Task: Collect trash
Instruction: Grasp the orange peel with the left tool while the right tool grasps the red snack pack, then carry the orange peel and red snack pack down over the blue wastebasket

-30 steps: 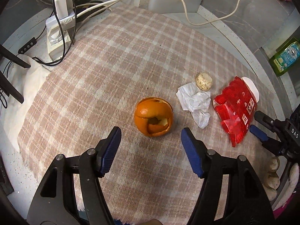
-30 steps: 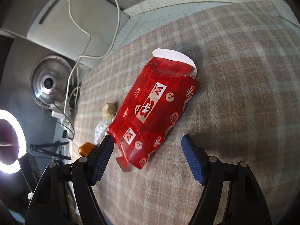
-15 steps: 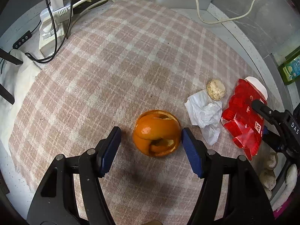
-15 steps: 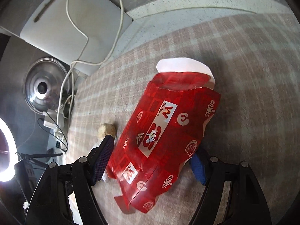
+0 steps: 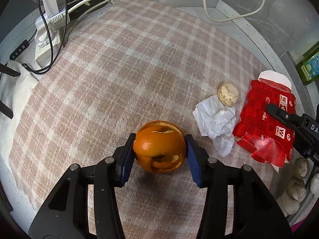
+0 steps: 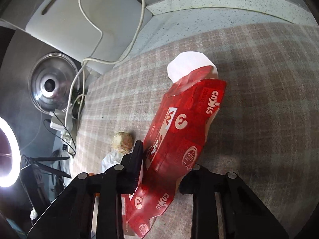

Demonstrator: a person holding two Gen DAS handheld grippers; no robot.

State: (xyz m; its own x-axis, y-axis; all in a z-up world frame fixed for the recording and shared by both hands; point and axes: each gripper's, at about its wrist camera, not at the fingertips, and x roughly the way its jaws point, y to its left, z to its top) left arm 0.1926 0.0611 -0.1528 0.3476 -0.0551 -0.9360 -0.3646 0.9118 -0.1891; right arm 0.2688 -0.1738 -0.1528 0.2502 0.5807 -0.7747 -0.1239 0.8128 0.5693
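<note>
A hollow orange peel [image 5: 157, 139] sits on the plaid cloth [image 5: 119, 69]. My left gripper [image 5: 159, 147] is closing on it, and both blue pads press its sides. A flattened red carton [image 6: 179, 131] with a white flap lies to the right. My right gripper [image 6: 165, 159] is closing on it; the carton is squeezed and buckled between the fingers, and it hides the right pad. In the left wrist view the same red carton [image 5: 265, 123] has the right gripper [image 5: 289, 131] on it. A crumpled white tissue [image 5: 215, 121] and a beige round lump [image 5: 227, 95] lie between the peel and the carton.
A power strip with plugs and cables [image 5: 49, 25] is at the far left corner, with a white cloth [image 5: 12, 91] beside it. A green bottle [image 5: 309, 67] stands at the right edge. A white board [image 6: 79, 20], a metal lid [image 6: 49, 85] and a ring light [image 6: 6, 153] are behind.
My left gripper came forward around the orange peel and its jaws narrowed onto it. My right gripper slid over the red carton and its jaws closed, crumpling the carton.
</note>
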